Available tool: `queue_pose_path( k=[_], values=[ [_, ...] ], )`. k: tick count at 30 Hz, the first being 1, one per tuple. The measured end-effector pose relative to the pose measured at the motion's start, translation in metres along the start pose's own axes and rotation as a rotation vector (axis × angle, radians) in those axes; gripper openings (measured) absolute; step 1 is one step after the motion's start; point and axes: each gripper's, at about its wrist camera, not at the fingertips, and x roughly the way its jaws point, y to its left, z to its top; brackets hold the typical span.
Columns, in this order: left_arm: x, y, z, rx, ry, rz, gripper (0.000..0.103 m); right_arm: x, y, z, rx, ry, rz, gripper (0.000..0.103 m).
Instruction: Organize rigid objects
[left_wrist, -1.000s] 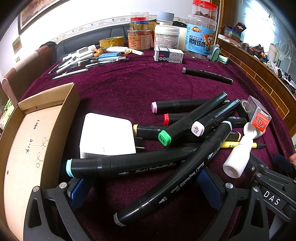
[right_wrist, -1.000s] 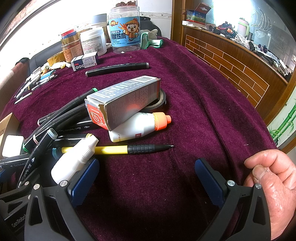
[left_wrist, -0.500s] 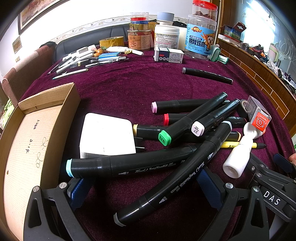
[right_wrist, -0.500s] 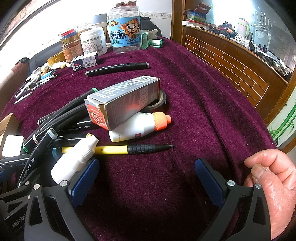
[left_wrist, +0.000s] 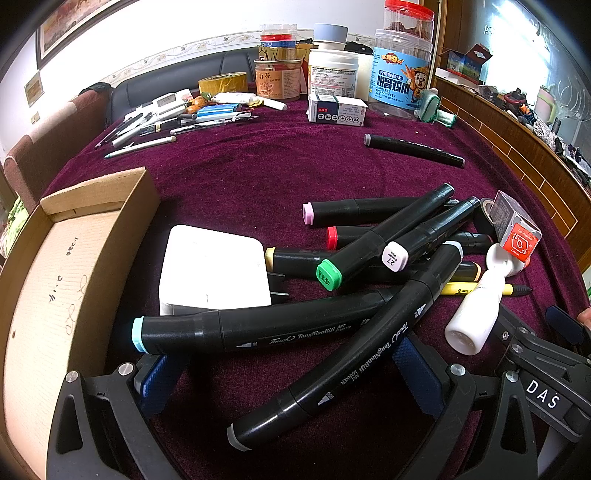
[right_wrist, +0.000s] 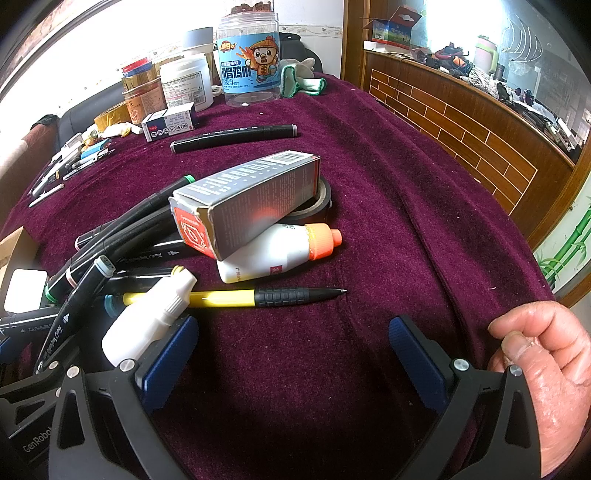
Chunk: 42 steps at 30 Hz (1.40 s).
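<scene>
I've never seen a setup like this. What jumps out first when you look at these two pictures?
A tangled heap of black art markers sprawls over the purple velvet tablecloth, right in front of the open left hand-held gripper. Left of the heap, beyond a white plug adapter, sits an open cardboard box. Ahead of the open right hand-held gripper lie a yellow pen and a grey carton propped on a white orange-capped bottle.

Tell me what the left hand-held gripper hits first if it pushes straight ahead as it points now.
Probably the grey-tipped marker, which already lies slanting between the open jaws of the left hand-held gripper. The teal-capped marker lies crosswise just beyond it. Depth is hard to judge in this fisheye view.
</scene>
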Motion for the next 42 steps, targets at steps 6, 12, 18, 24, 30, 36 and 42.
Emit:
queue_pose_path(
  k=[6, 12, 18, 24, 30, 36, 42],
  values=[
    [0.0000, 0.0001, 0.0000, 0.000, 0.000, 0.000, 0.103, 0.0001, 0.0000, 0.0000, 0.000, 0.000, 0.000, 0.102],
    [0.0000, 0.0000, 0.0000, 0.000, 0.000, 0.000, 0.103, 0.0002, 0.0001, 0.0000, 0.000, 0.000, 0.000, 0.102],
    [0.0000, 0.0001, 0.0000, 0.000, 0.000, 0.000, 0.103, 0.0003, 0.0000, 0.0001, 0.000, 0.000, 0.000, 0.102],
    [-0.0004, 0.0010, -0.0006, 0.015, 0.006, -0.010, 0.103, 0.0004, 0.0002, 0.0001, 0.000, 0.000, 0.000, 0.102],
    [-0.0014, -0.0008, -0.0039, 0.022, 0.004, -0.017, 0.103, 0.0004, 0.0003, 0.0000, 0.000, 0.000, 0.000, 0.102],
    [-0.0020, -0.0006, -0.0053, 0.021, 0.003, -0.017, 0.103, 0.0004, 0.0001, -0.0001, 0.000, 0.000, 0.000, 0.102],
    [-0.0020, -0.0006, -0.0053, 0.021, 0.003, -0.016, 0.103, 0.0003, 0.0001, -0.0001, 0.000, 0.000, 0.000, 0.102]
  ],
)
